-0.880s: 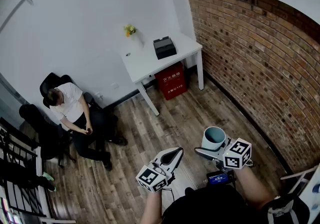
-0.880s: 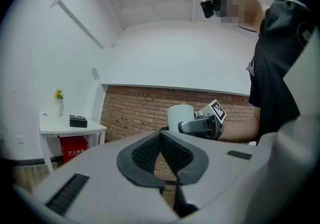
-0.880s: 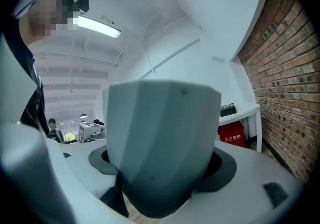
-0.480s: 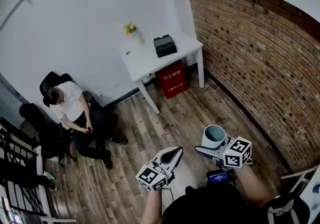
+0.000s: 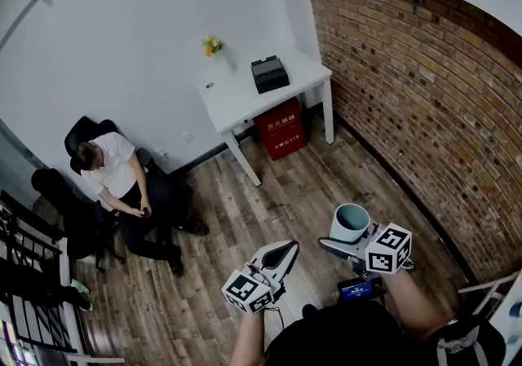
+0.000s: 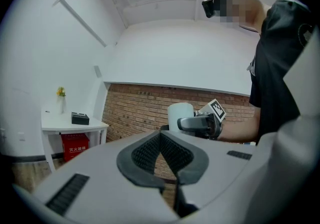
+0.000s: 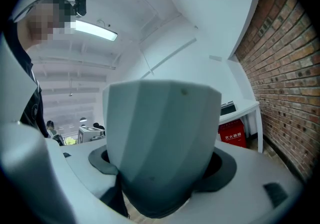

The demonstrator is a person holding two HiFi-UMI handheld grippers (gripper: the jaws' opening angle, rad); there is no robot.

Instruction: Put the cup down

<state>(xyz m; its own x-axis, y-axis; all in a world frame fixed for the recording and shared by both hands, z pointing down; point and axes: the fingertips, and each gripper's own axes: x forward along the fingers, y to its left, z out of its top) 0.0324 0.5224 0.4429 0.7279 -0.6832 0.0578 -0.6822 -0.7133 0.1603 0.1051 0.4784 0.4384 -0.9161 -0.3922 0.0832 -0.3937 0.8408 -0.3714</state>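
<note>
A pale blue-grey cup (image 5: 351,223) hangs upright in the air above the wooden floor, and my right gripper (image 5: 344,242) is shut on its lower part. In the right gripper view the cup (image 7: 162,138) fills the middle, with the dark pads (image 7: 226,166) pressed on either side. My left gripper (image 5: 287,249) is held to the left of the cup and apart from it, shut with nothing in it. In the left gripper view its jaws meet at the tip (image 6: 160,137), and beyond them I see the cup (image 6: 180,116) and the right gripper (image 6: 200,124).
A white table (image 5: 245,103) stands against the far wall with a black box (image 5: 269,76) and yellow flowers (image 5: 212,48) on it. A red box (image 5: 280,131) sits under it. A brick wall (image 5: 424,95) runs along the right. A person (image 5: 114,169) sits on a chair at the left.
</note>
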